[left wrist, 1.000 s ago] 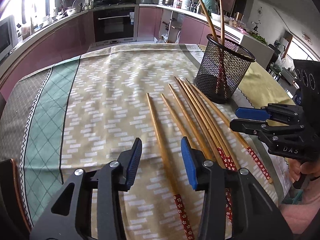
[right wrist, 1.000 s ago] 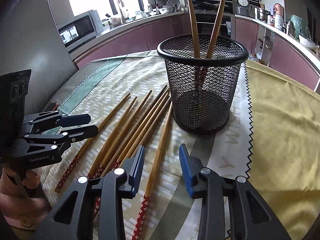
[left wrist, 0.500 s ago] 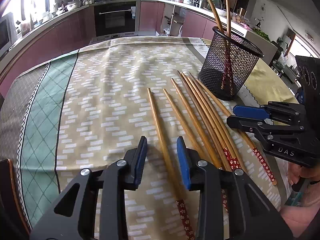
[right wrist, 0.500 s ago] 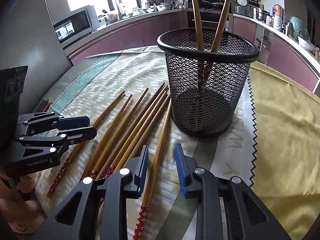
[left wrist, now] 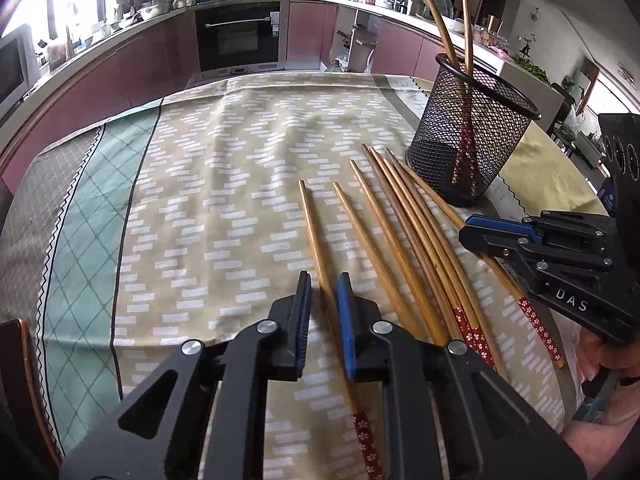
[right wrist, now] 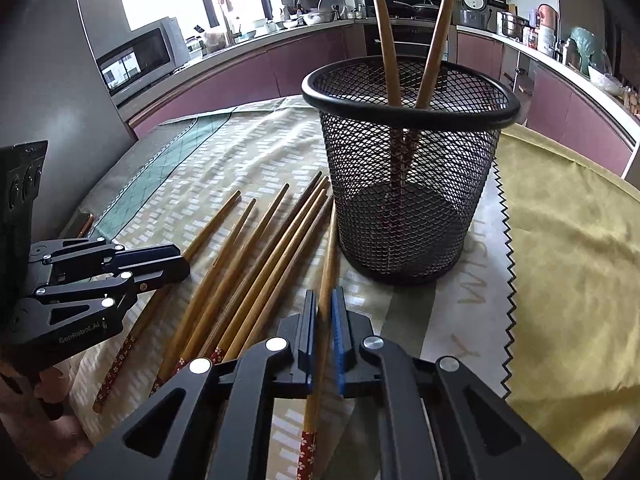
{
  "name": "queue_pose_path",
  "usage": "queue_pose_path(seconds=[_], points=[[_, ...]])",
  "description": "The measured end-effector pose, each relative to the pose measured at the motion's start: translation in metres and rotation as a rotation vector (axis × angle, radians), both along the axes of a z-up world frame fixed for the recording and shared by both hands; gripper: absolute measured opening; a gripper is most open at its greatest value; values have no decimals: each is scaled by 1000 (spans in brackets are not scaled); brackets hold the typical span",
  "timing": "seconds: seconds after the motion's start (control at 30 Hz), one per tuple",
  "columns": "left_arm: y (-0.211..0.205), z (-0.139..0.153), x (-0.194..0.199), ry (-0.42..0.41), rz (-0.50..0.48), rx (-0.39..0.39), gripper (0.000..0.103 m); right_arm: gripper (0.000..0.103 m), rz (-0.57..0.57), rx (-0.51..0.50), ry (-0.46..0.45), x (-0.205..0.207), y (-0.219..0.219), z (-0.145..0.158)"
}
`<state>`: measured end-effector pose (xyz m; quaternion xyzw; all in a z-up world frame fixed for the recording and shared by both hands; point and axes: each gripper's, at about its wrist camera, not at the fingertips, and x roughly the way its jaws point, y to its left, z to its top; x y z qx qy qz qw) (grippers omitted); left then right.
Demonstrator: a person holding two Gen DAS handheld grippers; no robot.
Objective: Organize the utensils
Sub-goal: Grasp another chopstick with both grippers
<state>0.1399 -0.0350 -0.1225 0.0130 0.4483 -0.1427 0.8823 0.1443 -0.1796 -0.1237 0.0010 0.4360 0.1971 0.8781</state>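
Chopsticks lie in a loose fan on the desk, thin tips toward the mesh holder and red flowered ends back toward me, so each one's long axis runs nearly straight out along my fingers.

My right claw straddles the rightmost chopstick: it passes between the two blue pads and on ahead, its tip ending just beside the holder's base. The jaws are drawn in to a slit about the stick's width, and I judge them to be pinching it, though I cannot see the contact cleanly. The holder stands ahead and slightly right of this claw, near, with two chopsticks already leaning in it.

My left claw sits over the leftmost chopstick, which lies a little apart from the rest. Its jaws are closing, the stick between them, with a sliver of cloth showing on the left side, so I would not call it gripped yet. From this claw the holder is ahead and well to the right, beyond the other sticks, so my right hand is the nearer one.

Both claws slant down toward the desk from the near edge, side by side. I reckon the coming lift needs each stick tipped upright, red end down as the two in the holder stand.
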Motion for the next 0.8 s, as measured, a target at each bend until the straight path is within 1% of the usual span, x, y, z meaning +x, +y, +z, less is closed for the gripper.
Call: queue_pose_path(seconds=[0.1,0.17,0.23,0.37,0.57,0.7,0.8], points=[[1,-1,0,-1,12,-8,13,6,-17,39,7,0,-4,0],[2,-1,-1,1,22,-13,10,6,-27,63,10,-1,-7,1],[4,-1,0,9,30,-25,9,6,-34,79,2,-2,-11,4],[5,1,-4,12,30,-42,8,6,-19,113,-11,-7,-16,10],[1,11,-17,-2,-21,-83,8,6,24,136,-24,-13,-9,16],[-7,15,-24,-12,-70,-86,8,6,52,131,-17,-15,-3,16],[-12,13,-27,-5,-93,-73,8,6,69,116,-8,-16,2,14]])
